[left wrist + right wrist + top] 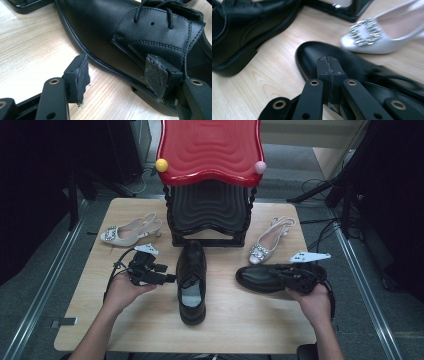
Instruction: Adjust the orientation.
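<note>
Two black lace-up shoes lie on the wooden table (90, 315). One black shoe (191, 280) (100, 25) (237, 25) sits in the middle with its toe pointing away from me. My left gripper (167, 273) (118, 72) is open at its left flank, with one pad (156, 75) against the leather and the other over bare wood. The second black shoe (257, 277) (309, 53) lies sideways at the right. My right gripper (286, 274) (329, 62) is shut just above it, pads pressed together, and I see nothing between them.
A red and black shoe rack (210, 150) stands at the back centre. One pale heeled shoe with a jewelled buckle (127, 232) lies at the back left. Its mate (267, 242) (372, 37) lies just behind the right black shoe. Cables trail on the floor at the right.
</note>
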